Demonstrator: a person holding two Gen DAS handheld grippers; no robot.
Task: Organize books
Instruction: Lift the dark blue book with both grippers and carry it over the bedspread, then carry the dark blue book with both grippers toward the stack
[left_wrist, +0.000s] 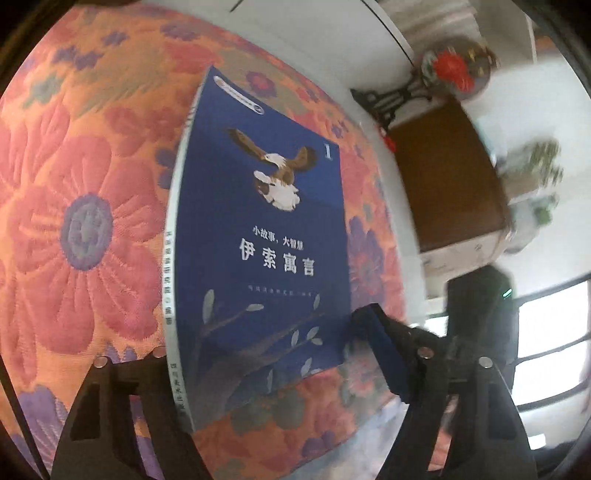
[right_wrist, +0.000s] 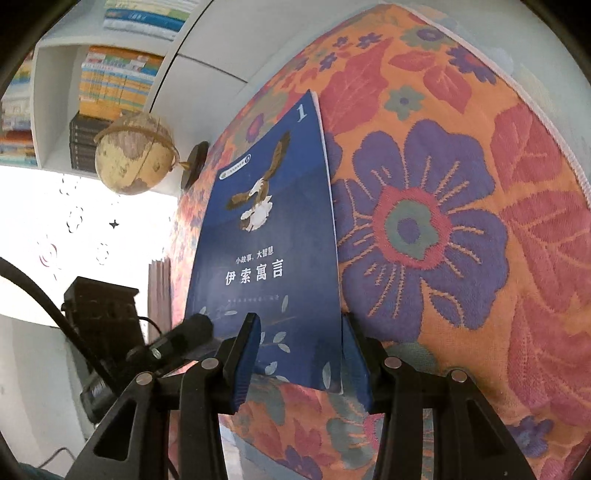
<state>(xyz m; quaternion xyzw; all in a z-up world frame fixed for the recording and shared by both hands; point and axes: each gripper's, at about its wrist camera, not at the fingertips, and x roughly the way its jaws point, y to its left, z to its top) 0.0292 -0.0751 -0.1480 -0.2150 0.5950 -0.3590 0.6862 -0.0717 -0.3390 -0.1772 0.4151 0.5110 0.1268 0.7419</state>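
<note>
Blue book (left_wrist: 258, 236) with an eagle on the cover, numbered 1, lies flat on the orange floral quilted cover (left_wrist: 74, 184). Left gripper (left_wrist: 266, 354) straddles the book's near end: one finger at the spine side, the blue-padded finger at the other edge, jaws spread, pads not clearly pressing. Right gripper (right_wrist: 299, 354) also brackets the book's near edge (right_wrist: 273, 258), blue pads either side; whether they pinch, cannot tell. Globe (right_wrist: 133, 155) and bookshelf (right_wrist: 110, 85) behind.
</note>
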